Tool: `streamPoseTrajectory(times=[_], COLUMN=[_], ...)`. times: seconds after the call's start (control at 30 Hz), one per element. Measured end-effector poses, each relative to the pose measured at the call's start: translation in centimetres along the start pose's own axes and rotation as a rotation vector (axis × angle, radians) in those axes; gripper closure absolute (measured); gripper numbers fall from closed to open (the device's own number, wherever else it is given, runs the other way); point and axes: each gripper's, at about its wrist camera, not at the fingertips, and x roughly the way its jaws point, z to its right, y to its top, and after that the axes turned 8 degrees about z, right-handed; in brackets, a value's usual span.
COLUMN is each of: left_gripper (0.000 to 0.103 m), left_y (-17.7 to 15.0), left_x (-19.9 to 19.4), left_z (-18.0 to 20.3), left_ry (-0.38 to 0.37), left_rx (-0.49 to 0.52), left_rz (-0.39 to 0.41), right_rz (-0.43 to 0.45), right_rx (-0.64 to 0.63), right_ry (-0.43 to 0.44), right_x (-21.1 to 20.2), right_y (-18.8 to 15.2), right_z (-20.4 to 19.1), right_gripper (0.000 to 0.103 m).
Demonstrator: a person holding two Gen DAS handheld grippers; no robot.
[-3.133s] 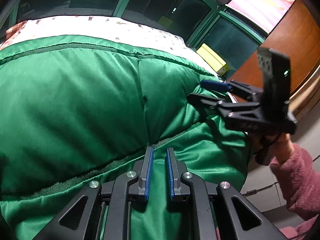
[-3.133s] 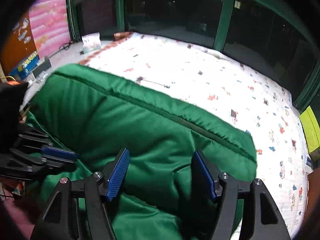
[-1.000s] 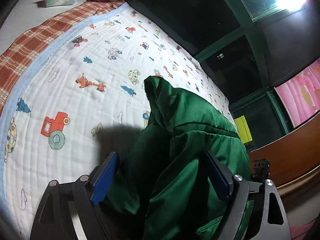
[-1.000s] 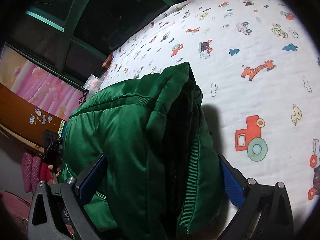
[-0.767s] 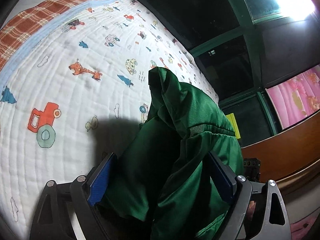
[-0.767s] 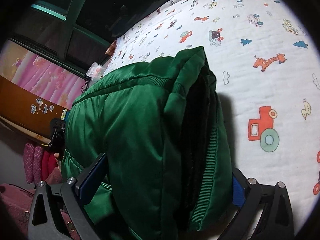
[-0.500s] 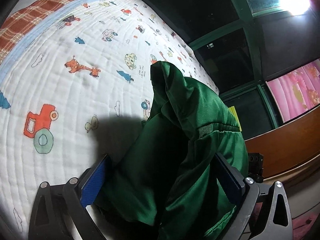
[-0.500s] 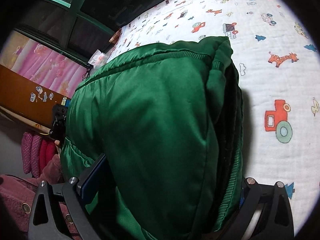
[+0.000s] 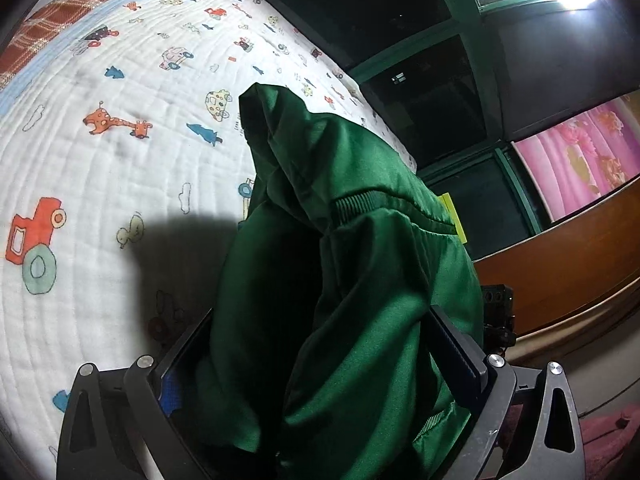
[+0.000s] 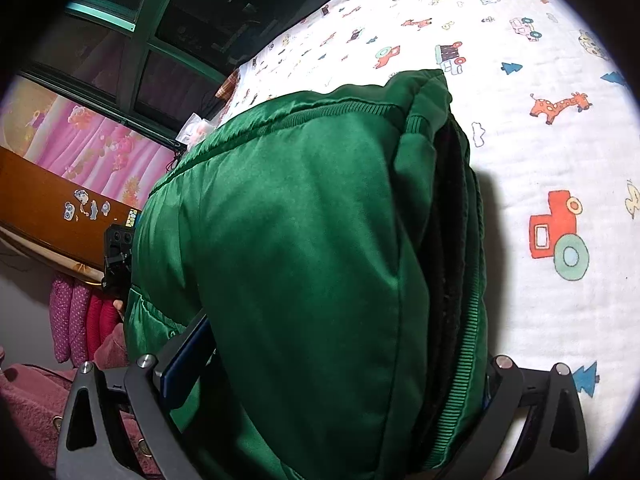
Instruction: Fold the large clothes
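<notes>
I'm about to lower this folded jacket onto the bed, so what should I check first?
1. Is the green jacket between the left tool jaws: ok; they have just been opening.
2. Firm left grip: cannot tell.
3. Is the right tool closed on the jacket: ok.
4. Is the quilt under the jacket visible: not ok, fabric hides it.
5. Fold edges aligned: cannot tell.
</notes>
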Motion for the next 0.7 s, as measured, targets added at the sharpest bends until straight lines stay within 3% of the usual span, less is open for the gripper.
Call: streamPoseTrajectory(times=[0.33,0.7], left_gripper=[0.0,0.0], left_y=[0.6,0.1], left_x=[0.9,1.5], left_z=[-0.3,-0.1], left_ry=[-0.004,-0.002], left_rx=[-0.025,-0.049], left_rz=[-0.042,-0.076], right_rz=[0.017,0.046], right_rx=[0.021,-0.003], right_ry=[0.031,-0.018], right_x=[-0.2,0.1], right_y=[0.1,-0.6], right_z=[0.7,-0.9], right_gripper=[0.0,0.0])
